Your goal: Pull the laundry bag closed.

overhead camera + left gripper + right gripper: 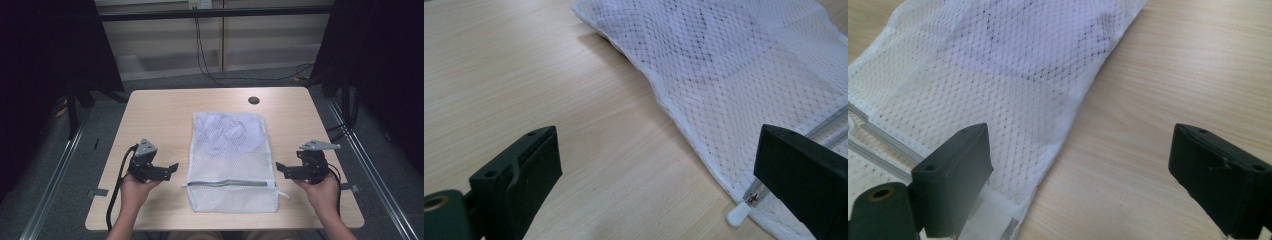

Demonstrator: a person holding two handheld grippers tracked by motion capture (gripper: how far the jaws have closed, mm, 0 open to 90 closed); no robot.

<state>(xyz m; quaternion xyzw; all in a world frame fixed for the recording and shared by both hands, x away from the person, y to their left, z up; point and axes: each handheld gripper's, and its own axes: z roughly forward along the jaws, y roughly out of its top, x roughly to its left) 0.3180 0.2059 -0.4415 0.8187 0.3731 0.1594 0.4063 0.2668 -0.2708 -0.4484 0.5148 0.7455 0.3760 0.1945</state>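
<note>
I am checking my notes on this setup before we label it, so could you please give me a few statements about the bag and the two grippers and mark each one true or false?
1. The white mesh bag lies flat on the table, between the two grippers. True.
2. The left gripper is clamped on the bag's edge. False: its jaws stand open beside the bag, with nothing between them.
3. The bag's zipper runs across the end nearer the person. True.
4. The zipper's white pull tab sits at the end toward the right gripper. False: it shows in the left gripper view, at the left gripper's end.
5. The right gripper is open and holds nothing. True.
</note>
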